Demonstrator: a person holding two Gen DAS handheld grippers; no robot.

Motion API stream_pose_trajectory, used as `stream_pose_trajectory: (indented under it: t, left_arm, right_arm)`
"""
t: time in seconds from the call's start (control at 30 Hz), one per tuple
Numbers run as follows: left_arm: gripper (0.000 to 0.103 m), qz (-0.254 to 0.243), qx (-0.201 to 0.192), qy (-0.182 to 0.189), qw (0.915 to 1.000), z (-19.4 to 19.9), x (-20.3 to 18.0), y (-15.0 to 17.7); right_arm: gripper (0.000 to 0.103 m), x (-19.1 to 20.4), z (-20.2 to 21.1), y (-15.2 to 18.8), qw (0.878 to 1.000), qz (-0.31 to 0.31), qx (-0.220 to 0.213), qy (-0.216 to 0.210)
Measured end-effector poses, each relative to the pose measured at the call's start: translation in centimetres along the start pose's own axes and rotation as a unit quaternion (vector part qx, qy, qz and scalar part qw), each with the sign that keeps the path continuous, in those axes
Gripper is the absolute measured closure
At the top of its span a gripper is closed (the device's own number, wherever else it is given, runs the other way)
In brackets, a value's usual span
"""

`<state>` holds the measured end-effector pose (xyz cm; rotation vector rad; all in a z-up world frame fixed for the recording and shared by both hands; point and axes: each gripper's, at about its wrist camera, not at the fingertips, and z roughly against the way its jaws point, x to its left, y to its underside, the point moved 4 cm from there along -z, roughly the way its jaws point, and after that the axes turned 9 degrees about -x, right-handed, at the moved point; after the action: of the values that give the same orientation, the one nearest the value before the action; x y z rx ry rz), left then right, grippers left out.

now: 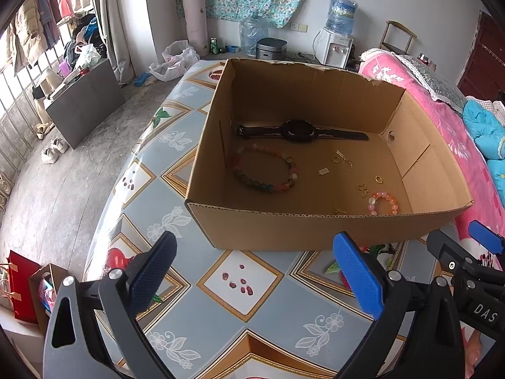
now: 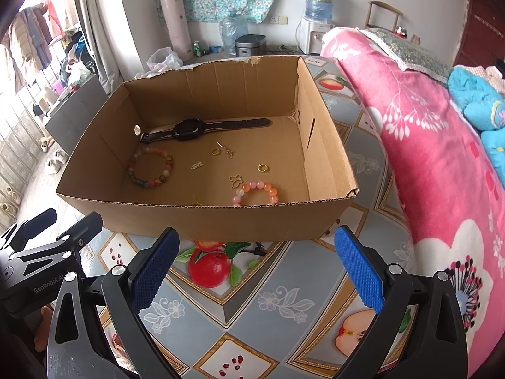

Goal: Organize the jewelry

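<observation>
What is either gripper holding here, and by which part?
Nothing. The left gripper and right gripper are both open with bare fingers, short of the cardboard box that contains the jewelry.

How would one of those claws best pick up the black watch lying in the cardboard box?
Probably by the strap, coming straight down from above. The black watch lies flat and stretched out along the far wall of the cardboard box, whose walls block any sideways approach. The strap is narrow enough to pinch across its width beside the bulkier case. The right claw is open, in front of the box.

Both wrist cameras sit low and close over the table [image 1: 252,303], side by side, facing the box [image 1: 284,221] [image 2: 221,218].
</observation>
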<state>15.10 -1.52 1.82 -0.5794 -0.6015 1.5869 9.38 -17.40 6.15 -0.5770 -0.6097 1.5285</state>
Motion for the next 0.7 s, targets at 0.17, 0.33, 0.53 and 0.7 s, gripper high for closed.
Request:
stream_pose_trajectory:
  t: [0.17,0.33,0.53,0.7]
  left_arm:
    - [0.005,-0.001,0.000,0.000,1.0000,0.01,-0.10,0.00]
    - [0.006,-0.001,-0.001,0.000,1.0000,0.01,-0.11,0.00]
    - [0.006,0.000,0.000,0.000,1.0000,0.04,-0.15,-0.02]
    - [0.006,-0.001,0.000,0.000,1.0000,0.02,-0.11,-0.03]
  right_arm:
    - [0.008,0.16,-0.04,-0.06,1.000,0.001,0.000,-0.002]
    - [0.008,0.42,-0.03,-0.19,1.000,0.004,-0.001,-0.003]
    - [0.008,0.46,-0.01,-0.21,1.000,0.005,-0.001,-0.004]
    - [0.008,0.59,0.05,-0.20,1.000,0.006,-0.001,-0.005]
